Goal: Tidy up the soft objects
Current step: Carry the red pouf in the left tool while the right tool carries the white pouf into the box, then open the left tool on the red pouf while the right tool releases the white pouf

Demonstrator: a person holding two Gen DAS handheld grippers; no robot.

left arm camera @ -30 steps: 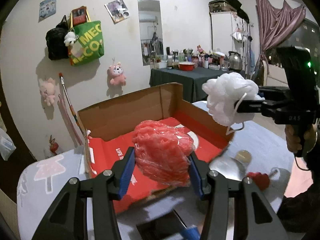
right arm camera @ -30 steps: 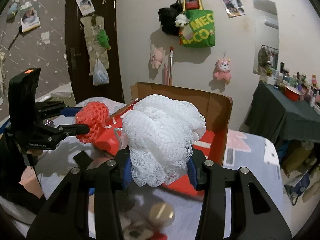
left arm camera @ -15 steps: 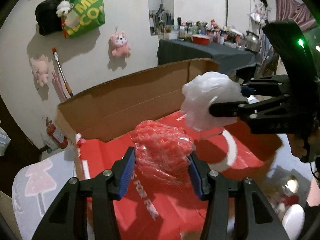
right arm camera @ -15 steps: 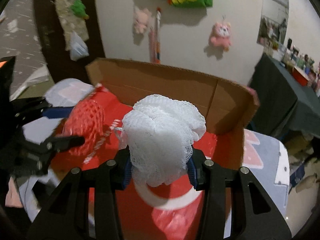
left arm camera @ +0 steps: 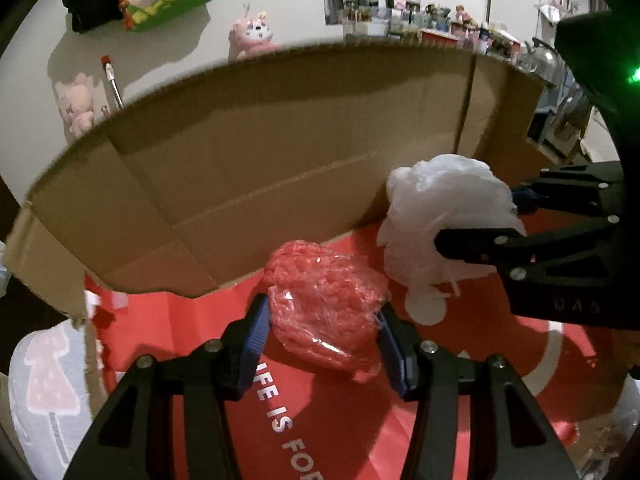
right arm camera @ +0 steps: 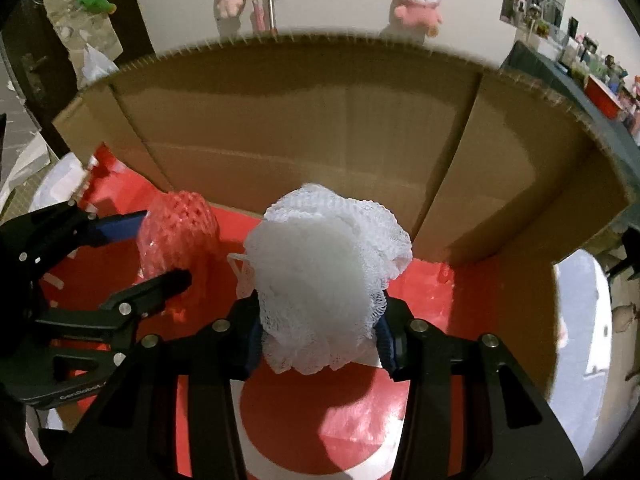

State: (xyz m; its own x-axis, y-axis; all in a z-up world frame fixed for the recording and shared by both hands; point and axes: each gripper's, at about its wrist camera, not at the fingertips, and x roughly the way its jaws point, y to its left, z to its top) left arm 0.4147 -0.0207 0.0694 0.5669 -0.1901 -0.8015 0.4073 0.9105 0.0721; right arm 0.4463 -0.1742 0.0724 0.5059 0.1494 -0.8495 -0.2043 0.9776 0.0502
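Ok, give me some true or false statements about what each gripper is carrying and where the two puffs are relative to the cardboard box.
1. The left gripper holds a red mesh puff wrapped in clear film between its fingers. True.
2. The right gripper holds a green puff. False: it holds a white mesh puff.
3. Both puffs are over the red inside of the cardboard box. True.
4. The red mesh puff lies loose on the box floor with nothing gripping it. False: blue pads press it from both sides.
5. The box's tall back wall is folded flat. False: it stands upright behind both puffs.
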